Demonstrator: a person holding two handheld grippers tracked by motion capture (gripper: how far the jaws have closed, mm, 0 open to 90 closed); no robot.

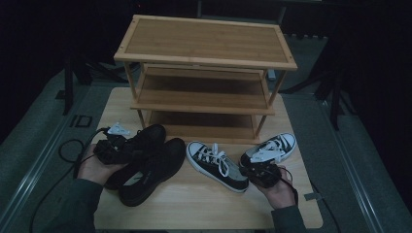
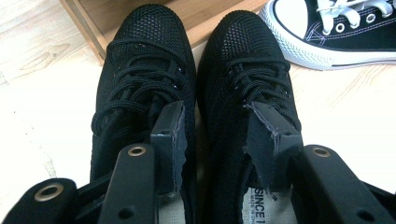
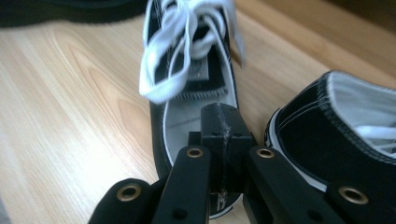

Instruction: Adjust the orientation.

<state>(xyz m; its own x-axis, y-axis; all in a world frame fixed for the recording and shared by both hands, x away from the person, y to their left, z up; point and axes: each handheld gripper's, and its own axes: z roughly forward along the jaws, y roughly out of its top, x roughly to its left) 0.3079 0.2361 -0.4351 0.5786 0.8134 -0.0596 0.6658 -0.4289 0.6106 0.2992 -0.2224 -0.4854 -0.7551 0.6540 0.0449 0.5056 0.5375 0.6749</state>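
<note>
Both claws sit at my near edge: my left claw (image 2: 217, 140) is clamped across the adjoining inner collars of the 2 black mesh lace-up shoes (image 1: 145, 162), and my right claw (image 3: 224, 140) is pinched shut on the heel rim of 1 black canvas sneaker with white laces (image 1: 218, 165). Light, floppy uppers; collars grip best. Its twin sneaker (image 1: 272, 148) lies just beside. Beyond, the 3-tier bamboo shoe rack (image 1: 204, 73) has free shelves, posts flanking, on the pale wooden desk (image 1: 194, 204).

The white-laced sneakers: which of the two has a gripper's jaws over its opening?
The sneaker lying mid-table, toe toward the black shoes; the right gripper, jaws shut, sits over its heel opening. Its partner lies beside the rack.
</note>
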